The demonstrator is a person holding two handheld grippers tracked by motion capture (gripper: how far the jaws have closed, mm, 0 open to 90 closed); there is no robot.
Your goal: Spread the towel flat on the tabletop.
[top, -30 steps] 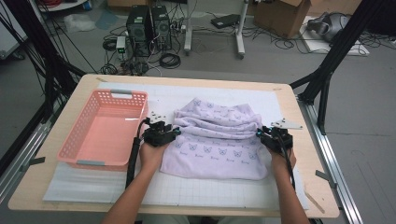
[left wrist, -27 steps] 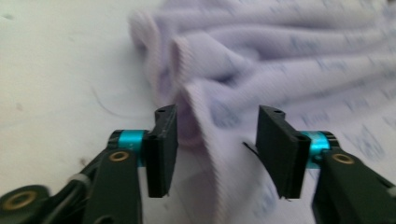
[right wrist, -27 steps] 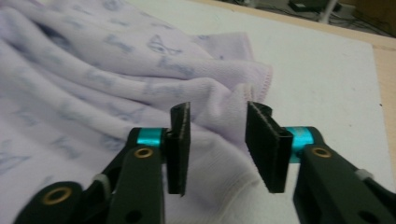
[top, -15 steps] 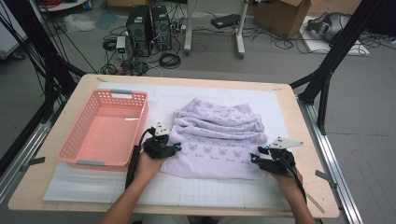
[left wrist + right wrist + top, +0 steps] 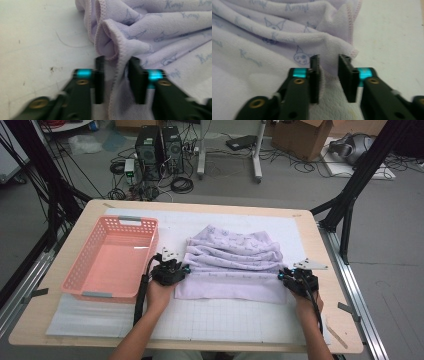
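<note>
Between the left gripper's (image 5: 115,80) narrowly parted jaws, which have just been opening, runs the stitched hem of a lilac towel (image 5: 232,265); the pads look just clear of it. The right gripper's (image 5: 329,78) jaws, just closing, straddle a raised fold at the opposite edge. Printed with faint blue cat faces and lettering, the towel lies bunched mid-table (image 5: 60,320), just right of a pink basket (image 5: 114,260).

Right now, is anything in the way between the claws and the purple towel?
No. Nothing visible is in the way. The towel edge already sits between the jaws of the left claw and the right claw. Both have just been moving their jaws.
</note>
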